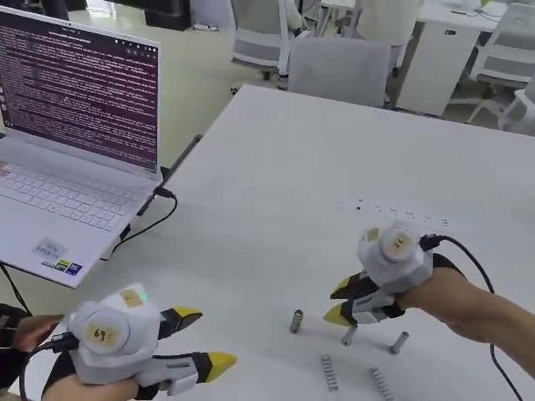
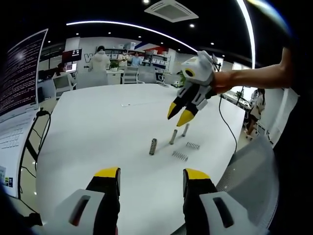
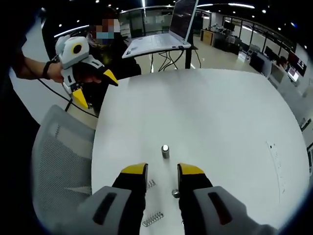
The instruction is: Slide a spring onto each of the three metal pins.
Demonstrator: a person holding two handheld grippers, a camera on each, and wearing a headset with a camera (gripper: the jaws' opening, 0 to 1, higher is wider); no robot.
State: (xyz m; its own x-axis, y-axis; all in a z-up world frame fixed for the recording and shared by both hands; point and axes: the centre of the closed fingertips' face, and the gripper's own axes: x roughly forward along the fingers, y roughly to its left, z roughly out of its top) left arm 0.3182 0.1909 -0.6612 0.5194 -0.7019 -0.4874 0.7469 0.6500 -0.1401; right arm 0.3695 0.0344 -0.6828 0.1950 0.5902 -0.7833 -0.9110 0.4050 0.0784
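Three short metal pins stand near the table's front edge. The left pin (image 1: 296, 321) (image 2: 153, 146) (image 3: 165, 151) has a spring around it. The middle pin (image 1: 349, 336) (image 2: 173, 137) and the right pin (image 1: 399, 342) (image 2: 186, 129) look bare. Two loose springs (image 1: 329, 373) (image 1: 381, 383) (image 2: 179, 155) lie flat in front of them. My right gripper (image 1: 338, 301) (image 3: 162, 170) (image 2: 179, 114) hovers open just above the pins, holding nothing. My left gripper (image 1: 203, 338) (image 2: 151, 174) (image 3: 88, 88) is open and empty, well to the left of the pins.
An open laptop (image 1: 75, 125) sits at the left on a lower surface, with a black cable (image 1: 155, 217) running to it. A pale marked strip (image 1: 401, 213) lies on the white table (image 1: 276, 184) beyond the right gripper. Office chairs (image 1: 334, 67) stand at the far edge.
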